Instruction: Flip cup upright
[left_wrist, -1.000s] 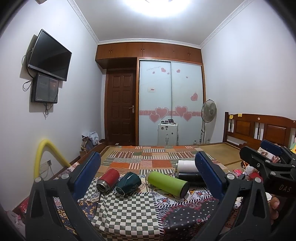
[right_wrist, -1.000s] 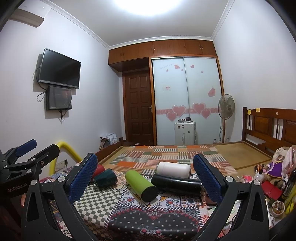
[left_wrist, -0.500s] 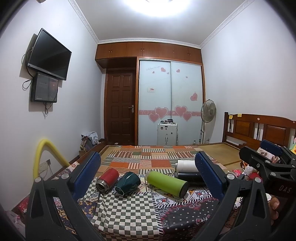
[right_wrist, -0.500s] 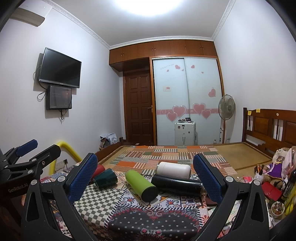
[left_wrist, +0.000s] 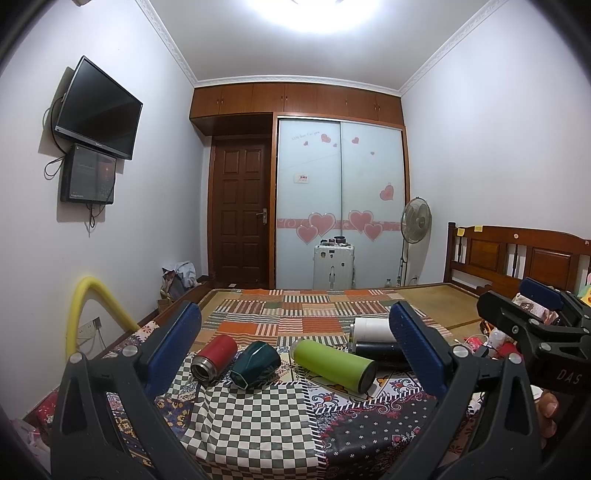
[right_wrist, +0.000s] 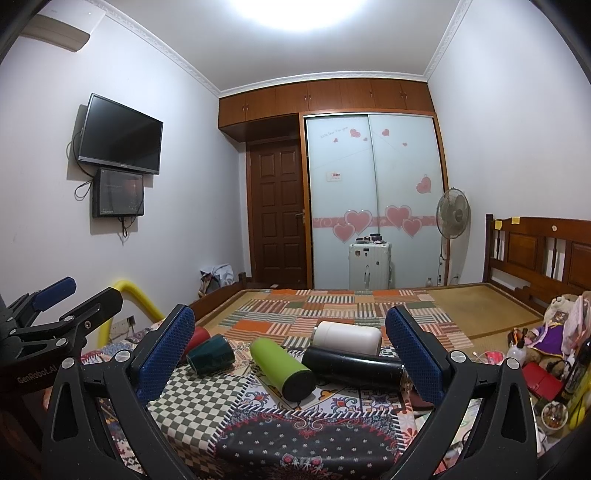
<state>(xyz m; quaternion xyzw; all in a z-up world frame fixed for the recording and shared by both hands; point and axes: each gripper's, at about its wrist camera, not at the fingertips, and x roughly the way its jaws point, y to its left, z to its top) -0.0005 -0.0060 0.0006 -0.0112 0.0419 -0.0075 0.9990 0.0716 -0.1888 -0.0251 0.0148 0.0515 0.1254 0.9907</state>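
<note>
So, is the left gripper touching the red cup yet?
Apart. The left wrist view shows the left gripper open and well short of the red cup, with cloth visible between them.

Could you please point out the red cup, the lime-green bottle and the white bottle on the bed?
red cup (left_wrist: 218, 353): left wrist view, middle of its red side.
lime-green bottle (right_wrist: 277, 361): right wrist view, middle of its barrel.
white bottle (right_wrist: 349, 338): right wrist view, middle of its side.

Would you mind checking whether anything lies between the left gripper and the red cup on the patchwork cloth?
Nothing visible does. The left gripper, jaws wide open, faces the red cup lying on its side; only bare checked cloth lies between. The dark green cup lies beside it on the right, very close.
</note>
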